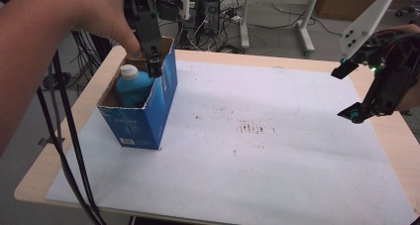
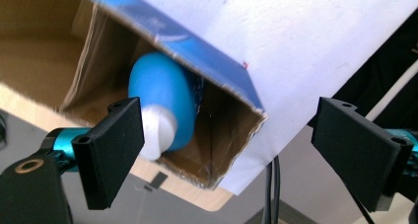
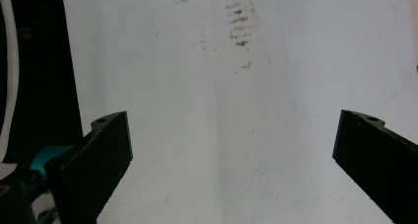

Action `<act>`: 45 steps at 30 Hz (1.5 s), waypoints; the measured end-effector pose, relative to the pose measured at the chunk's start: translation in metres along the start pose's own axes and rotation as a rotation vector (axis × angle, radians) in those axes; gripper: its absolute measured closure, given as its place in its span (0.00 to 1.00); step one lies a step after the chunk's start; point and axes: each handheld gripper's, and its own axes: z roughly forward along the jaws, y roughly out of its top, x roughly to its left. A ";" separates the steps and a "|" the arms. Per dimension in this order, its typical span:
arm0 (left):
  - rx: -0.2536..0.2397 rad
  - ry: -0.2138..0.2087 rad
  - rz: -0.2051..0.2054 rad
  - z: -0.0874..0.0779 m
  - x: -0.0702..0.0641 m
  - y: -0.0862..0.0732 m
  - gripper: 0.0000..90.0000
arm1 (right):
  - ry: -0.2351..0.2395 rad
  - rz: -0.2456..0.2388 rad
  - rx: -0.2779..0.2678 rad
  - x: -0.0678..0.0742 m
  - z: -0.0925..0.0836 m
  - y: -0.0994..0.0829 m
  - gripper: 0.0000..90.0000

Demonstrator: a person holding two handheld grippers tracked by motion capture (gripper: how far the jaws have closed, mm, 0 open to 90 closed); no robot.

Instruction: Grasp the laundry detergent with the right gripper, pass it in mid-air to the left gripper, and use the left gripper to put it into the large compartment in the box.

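Blue bottle [image 1: 132,84] inside open blue box [image 1: 143,123]

White sheet [image 1: 277,150] with brown smudges [image 1: 250,127], wooden table [image 1: 44,175]

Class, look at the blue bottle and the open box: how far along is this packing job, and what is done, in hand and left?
Done: the blue bottle stands inside the blue box, white cap up. In hand: the left gripper hangs over the box mouth, its fingers apart and clear of the bottle. The right gripper hovers open over the white sheet. Left: probably just drawing the left gripper away.
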 end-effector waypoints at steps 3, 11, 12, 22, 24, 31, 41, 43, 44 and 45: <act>0.001 -0.003 0.057 0.000 -0.010 0.012 0.12 | 0.018 -0.010 0.025 -0.001 0.003 0.006 0.01; 0.009 -0.009 0.142 0.006 -0.024 0.030 0.09 | 0.036 -0.042 0.068 0.004 0.008 0.020 0.01; 0.009 -0.009 0.142 0.006 -0.024 0.030 0.08 | 0.036 -0.042 0.068 0.004 0.008 0.020 0.01; 0.006 -0.034 0.277 0.018 -0.035 0.055 0.03 | 0.053 -0.019 0.101 -0.005 0.011 0.011 0.01; 0.007 -0.044 0.287 0.021 -0.036 0.059 0.02 | 0.059 -0.015 0.110 -0.008 0.012 0.008 0.01; -0.002 -0.080 0.349 0.029 -0.041 0.068 0.02 | 0.077 -0.003 0.127 -0.016 0.016 0.003 0.01; 0.000 -0.095 0.383 0.034 -0.042 0.072 0.02 | 0.093 -0.006 0.155 -0.019 0.024 0.005 0.01; -0.001 -0.094 0.388 0.034 -0.041 0.072 0.02 | 0.095 -0.007 0.156 -0.019 0.025 0.006 0.01; -0.001 -0.094 0.388 0.034 -0.041 0.072 0.02 | 0.095 -0.007 0.156 -0.019 0.025 0.006 0.01; -0.004 -0.102 0.384 0.035 -0.042 0.071 0.02 | 0.095 -0.010 0.156 -0.020 0.025 0.007 0.01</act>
